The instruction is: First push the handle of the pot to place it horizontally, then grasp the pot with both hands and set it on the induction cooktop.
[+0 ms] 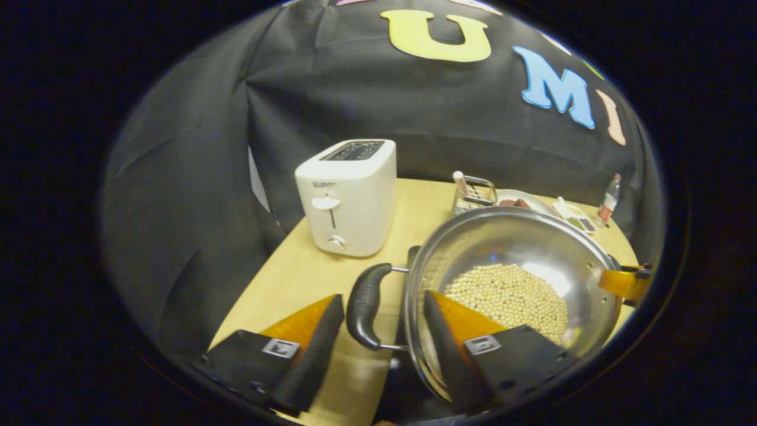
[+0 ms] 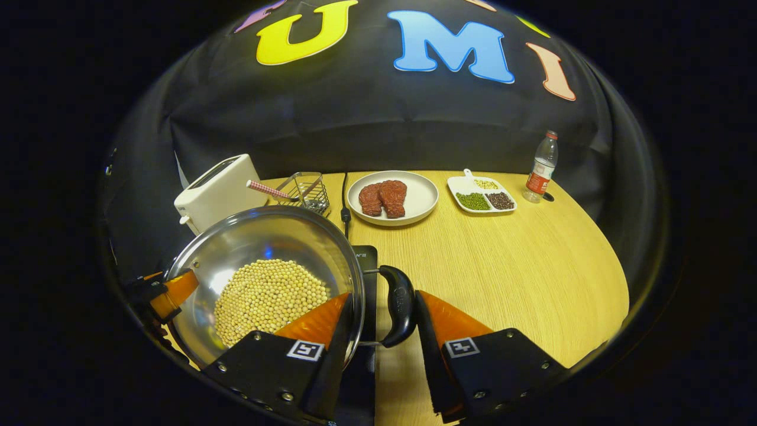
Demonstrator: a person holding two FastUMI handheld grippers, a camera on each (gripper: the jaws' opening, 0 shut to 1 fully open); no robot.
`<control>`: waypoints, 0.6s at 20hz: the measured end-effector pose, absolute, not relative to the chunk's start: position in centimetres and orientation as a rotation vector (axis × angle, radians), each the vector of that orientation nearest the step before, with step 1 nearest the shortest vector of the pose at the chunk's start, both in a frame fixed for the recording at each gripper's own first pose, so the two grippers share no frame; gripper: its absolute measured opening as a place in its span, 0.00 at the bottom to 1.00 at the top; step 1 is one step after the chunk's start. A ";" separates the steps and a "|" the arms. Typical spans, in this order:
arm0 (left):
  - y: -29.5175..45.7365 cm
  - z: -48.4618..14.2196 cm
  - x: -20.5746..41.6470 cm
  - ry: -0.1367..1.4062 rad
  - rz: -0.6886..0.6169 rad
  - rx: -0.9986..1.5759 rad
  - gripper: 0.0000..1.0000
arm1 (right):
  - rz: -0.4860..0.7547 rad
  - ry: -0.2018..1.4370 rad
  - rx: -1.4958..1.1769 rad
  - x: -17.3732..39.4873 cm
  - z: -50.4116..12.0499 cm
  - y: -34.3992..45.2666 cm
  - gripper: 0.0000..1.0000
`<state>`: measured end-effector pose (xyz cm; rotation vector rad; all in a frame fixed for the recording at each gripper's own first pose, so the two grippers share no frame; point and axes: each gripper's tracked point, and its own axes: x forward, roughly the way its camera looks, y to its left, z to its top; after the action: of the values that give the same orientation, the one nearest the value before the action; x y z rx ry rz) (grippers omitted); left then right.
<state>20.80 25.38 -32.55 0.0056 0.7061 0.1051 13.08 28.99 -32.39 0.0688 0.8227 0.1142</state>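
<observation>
A steel pot (image 1: 502, 236) holding soybeans (image 1: 508, 299) has a black loop handle on each side. My left gripper (image 1: 384, 296) is shut across the near handle (image 1: 364, 305) and the rim, one finger outside the handle and one inside the pot. In the right gripper view my right gripper (image 2: 381, 294) grips the opposite handle (image 2: 402, 307) the same way. The pot (image 2: 260, 236) is over the black induction cooktop (image 2: 368, 260). Each gripper appears at the pot's far side in the other's view: right gripper (image 1: 627, 283), left gripper (image 2: 165, 293).
A white toaster (image 2: 216, 192) and a wire rack (image 2: 304, 189) stand behind the pot. Farther back are a plate (image 2: 423, 198) with two meat pieces, a divided dish (image 2: 467, 177), a bottle (image 2: 541, 168) and a black cable (image 2: 344, 201). Bare wooden table (image 2: 502, 266) lies to the right.
</observation>
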 end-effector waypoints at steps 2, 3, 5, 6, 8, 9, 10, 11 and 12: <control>25.4 -31.5 19.8 0.660 0.135 0.006 0.92 | 0.111 0.789 0.068 13.0 -31.4 27.8 1.00; 25.4 -30.2 19.5 0.627 0.148 0.002 0.96 | 0.131 0.762 0.082 12.8 -30.5 27.5 0.97; 24.8 -27.8 18.7 0.568 0.172 0.002 0.98 | 0.138 0.689 0.072 12.8 -28.3 25.6 0.99; 24.2 -26.3 18.3 0.534 0.175 0.001 0.96 | 0.139 0.652 0.070 12.5 -27.0 24.5 0.99; 22.0 -23.1 17.5 0.468 0.165 -0.002 1.00 | 0.147 0.580 0.071 12.0 -24.4 22.1 0.99; 20.7 -21.4 17.1 0.434 0.158 -0.002 1.00 | 0.149 0.542 0.061 11.6 -22.8 20.6 0.99; 19.3 -19.5 16.3 0.397 0.150 -0.001 0.96 | 0.152 0.503 0.047 11.1 -21.4 19.1 0.99; 17.8 -17.7 15.7 0.362 0.139 -0.003 0.96 | 0.152 0.465 0.033 10.5 -20.0 17.5 0.99; 15.6 -15.8 14.5 0.328 0.128 -0.007 0.92 | 0.150 0.426 0.024 10.2 -19.1 15.3 0.99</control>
<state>14.54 15.64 -15.76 -0.0071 0.3281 0.1281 10.16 15.31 -19.12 0.0243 0.4262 0.1502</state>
